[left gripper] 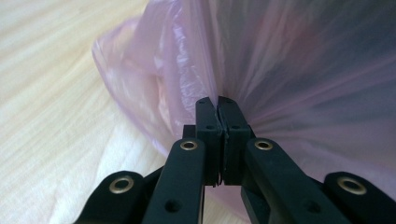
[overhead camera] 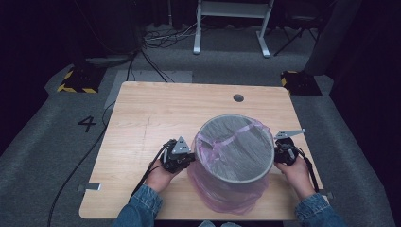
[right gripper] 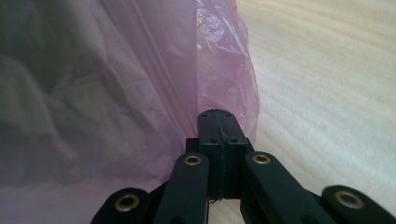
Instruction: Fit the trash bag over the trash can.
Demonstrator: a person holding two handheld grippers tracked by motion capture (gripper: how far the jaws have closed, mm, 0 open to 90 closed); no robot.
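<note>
A grey mesh wastebasket (overhead camera: 236,181) stands on the wooden table (overhead camera: 156,118), right of centre near the front. A thin pink plastic bag (overhead camera: 222,196) drapes down its outside, and a strip of it crosses the opening. At the basket's left side my left gripper (overhead camera: 187,161) is shut on the bag. In the left gripper view the film (left gripper: 289,70) pulls in tight folds toward the closed tips (left gripper: 217,100). On the basket's other side my right gripper (overhead camera: 279,153) is also shut, its tips (right gripper: 218,113) pinching the bag's edge (right gripper: 219,60).
A round cable hole (overhead camera: 238,98) sits near the table's far edge. On the floor beyond are a white desk frame (overhead camera: 231,28), loose cables (overhead camera: 161,38) and two yellow-and-black striped blocks (overhead camera: 78,80) (overhead camera: 300,81). Bare tabletop lies left of and behind the basket.
</note>
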